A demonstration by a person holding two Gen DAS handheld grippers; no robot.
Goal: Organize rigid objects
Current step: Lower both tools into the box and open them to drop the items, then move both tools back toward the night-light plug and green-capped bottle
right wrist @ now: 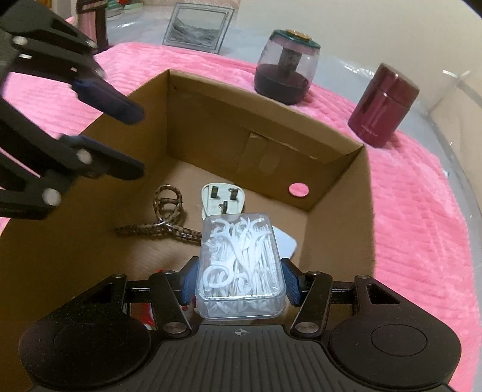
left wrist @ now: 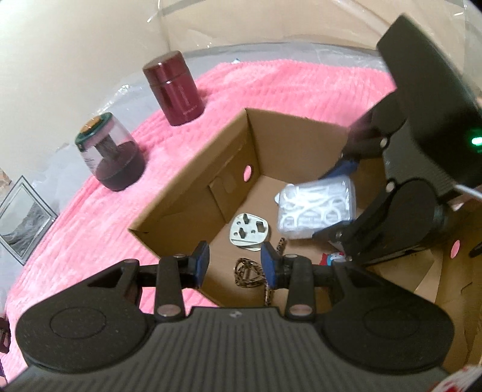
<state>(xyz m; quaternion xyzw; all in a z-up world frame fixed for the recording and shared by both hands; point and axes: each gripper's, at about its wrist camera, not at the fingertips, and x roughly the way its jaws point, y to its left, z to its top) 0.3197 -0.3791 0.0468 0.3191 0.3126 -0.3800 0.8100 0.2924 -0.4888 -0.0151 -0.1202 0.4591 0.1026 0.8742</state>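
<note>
An open cardboard box (left wrist: 186, 193) (right wrist: 211, 120) sits on a pink blanket. My right gripper (right wrist: 239, 280) is shut on a clear plastic case of white floss picks (right wrist: 241, 265) (left wrist: 316, 208) and holds it above the box floor. A white three-pin plug (left wrist: 248, 232) (right wrist: 223, 200) and a patterned cord (left wrist: 250, 271) (right wrist: 165, 217) lie on the box floor. My left gripper (left wrist: 236, 263) (right wrist: 132, 141) is open and empty over the box's near edge.
A dark red canister (left wrist: 173, 90) (right wrist: 382, 105) and a clear-domed jar with a green lid (left wrist: 110, 150) (right wrist: 286, 66) stand on the pink blanket (left wrist: 90, 226) beyond the box. A framed picture (left wrist: 21, 217) (right wrist: 198, 28) leans further off.
</note>
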